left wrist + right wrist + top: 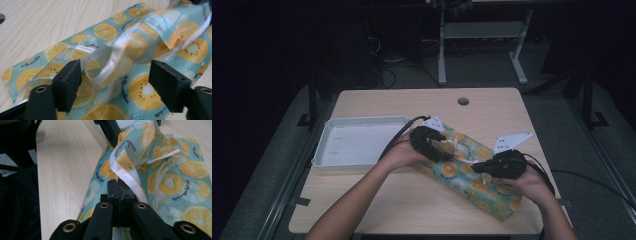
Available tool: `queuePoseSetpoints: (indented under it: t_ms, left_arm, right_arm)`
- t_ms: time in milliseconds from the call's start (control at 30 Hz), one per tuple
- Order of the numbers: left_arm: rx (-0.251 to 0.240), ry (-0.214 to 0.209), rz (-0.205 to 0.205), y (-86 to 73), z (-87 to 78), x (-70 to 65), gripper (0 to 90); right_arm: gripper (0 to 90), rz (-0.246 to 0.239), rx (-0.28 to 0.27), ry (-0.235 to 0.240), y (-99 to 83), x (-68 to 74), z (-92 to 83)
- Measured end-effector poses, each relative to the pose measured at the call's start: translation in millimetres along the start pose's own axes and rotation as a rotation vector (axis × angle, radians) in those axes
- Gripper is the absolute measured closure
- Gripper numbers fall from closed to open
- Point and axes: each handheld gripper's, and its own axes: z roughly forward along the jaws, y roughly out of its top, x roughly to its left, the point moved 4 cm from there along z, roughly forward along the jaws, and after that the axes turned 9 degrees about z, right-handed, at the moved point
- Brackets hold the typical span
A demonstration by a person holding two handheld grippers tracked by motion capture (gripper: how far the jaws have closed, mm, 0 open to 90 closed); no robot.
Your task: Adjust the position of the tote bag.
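Holding: right gripper is clamped shut on the white-edged rim of the fruit-print bag; in the right gripper view the rim strip runs up out of the closed jaws.
Left gripper: jaws spread wide, not pressing on anything; in the left gripper view a loose fold of the bag's rim hangs between them without clear contact.
Bag, location: lies flat on the desk, right of centre, long axis running from about 10 o'clock to 4 o'clock in the high view; its 4 o'clock end is close to the desk's near right edge.
Bag, pattern: teal ground, orange citrus slices, small dark script.
Bag, condition: mouth end lifted and crumpled between the two grippers; remainder rests on the desk.
Tray: white, shallow, rectangular, at 9 o'clock of the bag, near the desk's left edge, apart from the bag.
Desk: light wood grain, with a round cable hole at 12 o'clock near the far edge.
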Motion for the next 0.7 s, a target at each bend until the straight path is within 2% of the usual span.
queuePoseSetpoints:
  t_ms: [133,333,400,567,700]
  left_arm:
    - [0.009,0.002,0.014,1.3,2.0,-0.4,42.0]
    - [0.001,-0.006,0.027,2.1,-1.9,-0.9,83.9]
    - [-0.006,-0.003,0.035,3.0,-7.5,-2.2,88.6]
    - [-0.045,0.007,0.037,3.6,-30.2,-8.4,89.1]
    - [-0.058,-0.006,0.023,-4.6,-46.6,-20.0,89.2]
  right_arm:
    - [89.3,-0.012,-0.021,0.013,2.3,2.4,-3.3]
    - [89.3,-0.013,-0.021,0.012,2.7,3.0,-2.4]
    - [89.2,-0.011,-0.026,0.007,3.1,2.7,-3.1]
    - [89.2,-0.015,-0.048,0.015,6.8,7.4,-8.4]
    - [89.2,-0.026,-0.044,0.025,7.2,15.6,-7.8]
